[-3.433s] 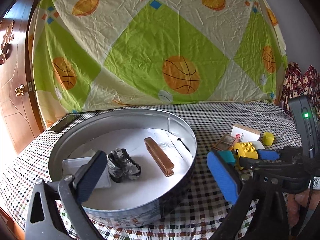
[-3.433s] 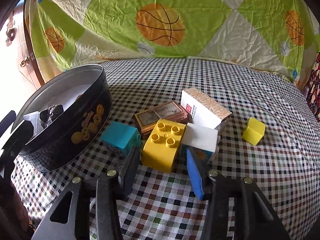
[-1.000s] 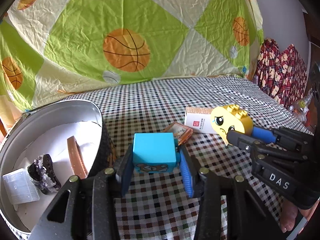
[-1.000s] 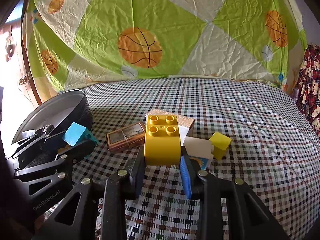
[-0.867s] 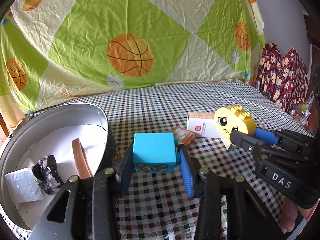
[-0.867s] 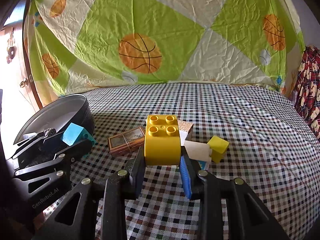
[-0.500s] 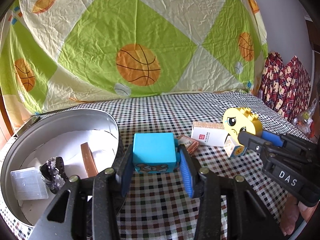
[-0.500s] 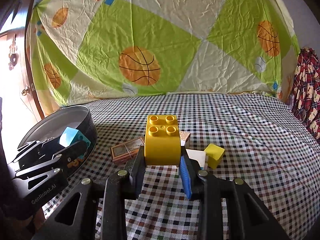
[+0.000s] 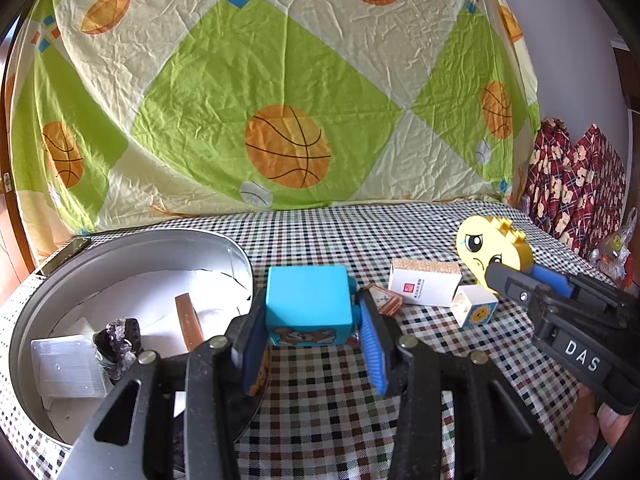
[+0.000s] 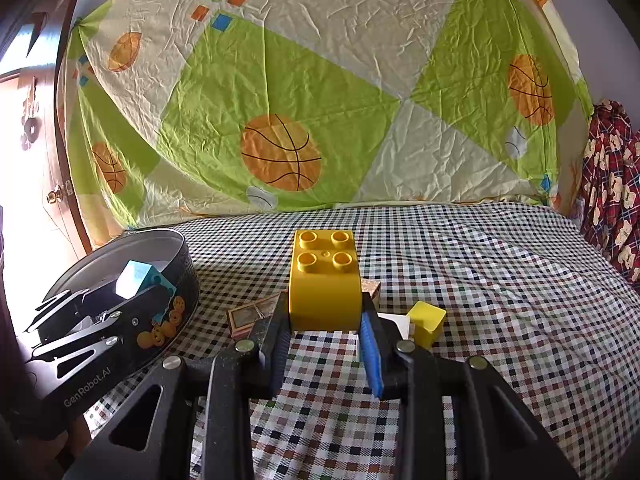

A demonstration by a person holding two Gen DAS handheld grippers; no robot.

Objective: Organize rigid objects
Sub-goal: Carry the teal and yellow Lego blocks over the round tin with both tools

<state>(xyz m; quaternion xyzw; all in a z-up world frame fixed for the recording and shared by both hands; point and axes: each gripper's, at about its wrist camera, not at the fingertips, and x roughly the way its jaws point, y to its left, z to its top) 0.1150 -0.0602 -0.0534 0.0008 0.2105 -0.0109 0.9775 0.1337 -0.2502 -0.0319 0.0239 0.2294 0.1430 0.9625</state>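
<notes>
Left wrist view first: the left gripper (image 9: 310, 332) has its two blue pads clamped on a blue cube (image 9: 308, 304) with a cartoon bear printed on its front face. The cube hangs in the air just past the right edge of the round metal tin (image 9: 132, 236), over the checkered tablecloth (image 9: 340, 392). Inside the tin, on white paper, sit a clear plastic box (image 9: 66, 364), a dark purple rock (image 9: 120, 340) just beside it, and a copper-coloured bar (image 9: 188, 320) a bit further in. On the cloth behind the cube there's a small brown framed tile (image 9: 382, 300), a white carton (image 9: 424, 286) lying on its side, and a little white cube (image 9: 474, 308) with a sun face touching the carton's end. Off to the right, the right gripper (image 9: 520, 276) comes in holding a yellow brick (image 9: 488, 246), whose end shows a sad cartoon face. A basketball-print sheet (image 9: 280, 100) hangs across the back.

Right wrist view: the right gripper (image 10: 324, 332) is pinched on that yellow brick (image 10: 324, 280), four studs facing up, held off the cloth. Right behind it, partly hidden, are the brown tile (image 10: 252, 314), a corner of the carton (image 10: 372, 286) and a small yellow cube (image 10: 428, 322) down on the checkered cloth (image 10: 460, 272). Over on the left, the left gripper (image 10: 140, 284) grips the blue cube (image 10: 136, 278) just above the dark-sided tin (image 10: 172, 312), which has orange cookie figures on its wall.
</notes>
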